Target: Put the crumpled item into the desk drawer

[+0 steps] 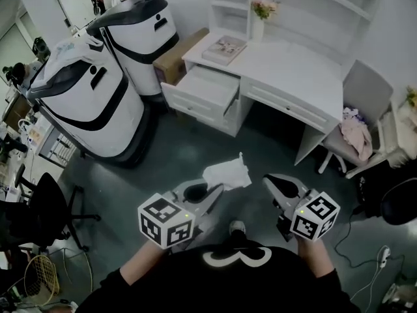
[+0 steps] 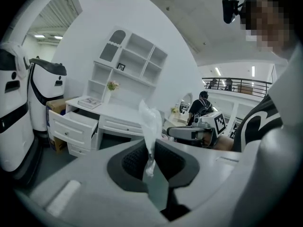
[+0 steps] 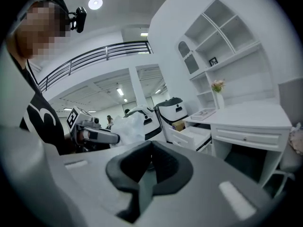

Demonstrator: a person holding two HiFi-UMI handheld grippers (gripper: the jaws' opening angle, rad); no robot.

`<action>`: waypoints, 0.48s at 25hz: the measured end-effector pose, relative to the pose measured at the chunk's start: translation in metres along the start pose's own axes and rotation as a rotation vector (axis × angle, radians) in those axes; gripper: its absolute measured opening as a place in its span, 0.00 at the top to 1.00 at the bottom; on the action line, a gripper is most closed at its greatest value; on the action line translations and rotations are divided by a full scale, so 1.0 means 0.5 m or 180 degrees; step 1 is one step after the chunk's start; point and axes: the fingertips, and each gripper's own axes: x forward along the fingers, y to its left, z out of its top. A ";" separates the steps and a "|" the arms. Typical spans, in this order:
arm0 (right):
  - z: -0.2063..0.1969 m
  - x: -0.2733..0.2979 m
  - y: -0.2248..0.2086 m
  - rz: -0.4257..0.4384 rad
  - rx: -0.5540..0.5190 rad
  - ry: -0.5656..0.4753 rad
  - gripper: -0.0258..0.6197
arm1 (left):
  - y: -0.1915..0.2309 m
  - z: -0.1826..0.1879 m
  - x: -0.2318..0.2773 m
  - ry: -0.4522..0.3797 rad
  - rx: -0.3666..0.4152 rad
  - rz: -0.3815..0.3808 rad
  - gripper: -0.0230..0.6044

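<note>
The left gripper (image 1: pixel 210 196) has its jaws squeezed nearly together on the crumpled white bag (image 1: pixel 227 173). The bag is up in the air over the floor, well apart from the desk (image 1: pixel 293 70). The head view shows the whole puffy bag. The left gripper view shows only a thin strip (image 2: pixel 150 126) pinched between the jaws. The right gripper (image 1: pixel 272 183) is closed and holds nothing, as its own view shows. The top drawer (image 1: pixel 207 87) at the desk's left end is pulled open. A book (image 1: pixel 225 48) lies on the desk's left corner.
</note>
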 end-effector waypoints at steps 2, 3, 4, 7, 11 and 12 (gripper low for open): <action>0.018 0.013 -0.043 0.0038 0.0060 -0.0009 0.96 | 0.020 0.017 0.040 0.0004 -0.0016 0.0015 0.89; 0.026 0.021 -0.061 0.0077 0.0069 -0.0006 0.96 | 0.030 0.025 0.059 0.0008 -0.0029 0.0026 0.89; 0.033 0.027 -0.078 0.0117 0.0063 0.0008 0.96 | 0.039 0.032 0.078 0.0014 -0.0046 0.0037 0.89; 0.045 0.044 -0.131 0.0179 -0.0004 0.0099 0.96 | 0.061 0.053 0.135 0.0034 -0.0097 0.0076 0.89; 0.065 0.061 -0.198 0.0244 0.0005 0.0160 0.96 | 0.087 0.082 0.202 0.0061 -0.0134 0.0119 0.89; 0.074 0.065 -0.214 0.0259 0.0007 0.0153 0.96 | 0.094 0.091 0.218 0.0061 -0.0131 0.0128 0.89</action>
